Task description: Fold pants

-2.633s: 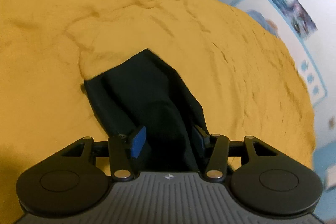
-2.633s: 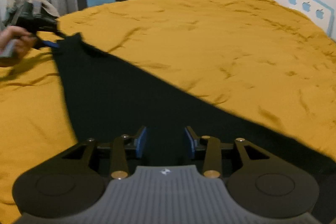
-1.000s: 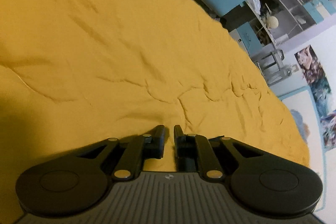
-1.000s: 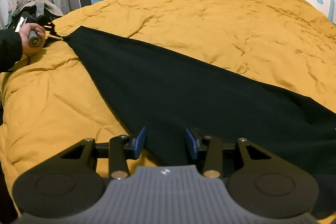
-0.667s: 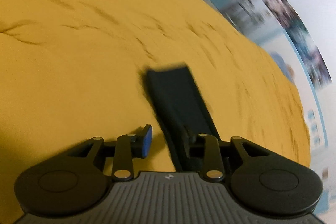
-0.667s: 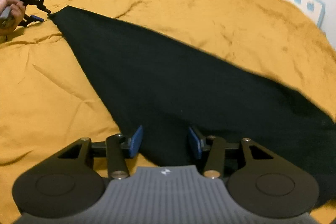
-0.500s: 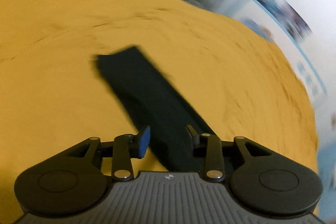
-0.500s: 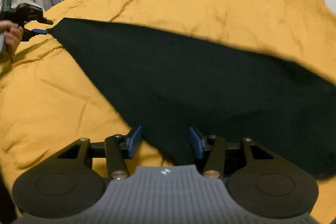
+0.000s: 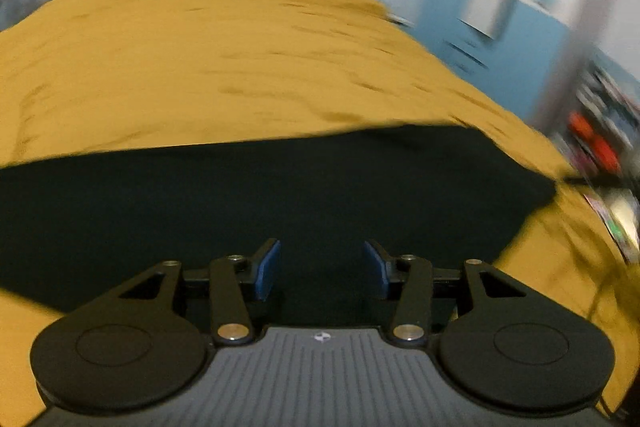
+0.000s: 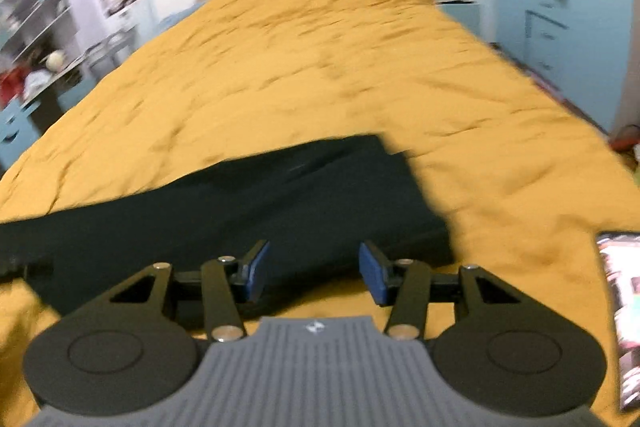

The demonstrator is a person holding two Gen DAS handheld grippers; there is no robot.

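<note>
Pants (image 10: 248, 199) lie lengthwise left-to-right across the bedspread (image 10: 320, 67); both hand-held grippers, left (image 9: 320, 269) and right (image 10: 314, 271), gape empty.

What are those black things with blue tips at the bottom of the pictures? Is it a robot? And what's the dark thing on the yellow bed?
Not a robot. A person holds a pinching tool in each hand, and each tool has a small camera that looks out along its two fingers. One picture comes from the left gripper, the other from the right gripper. The blue tips are its fingers' soft pads. Both are open and hold nothing. The dark thing is a pair of black pants lying flat on the yellow blanket, waiting to be folded. The pictures are blurry because the hands are moving.
</note>
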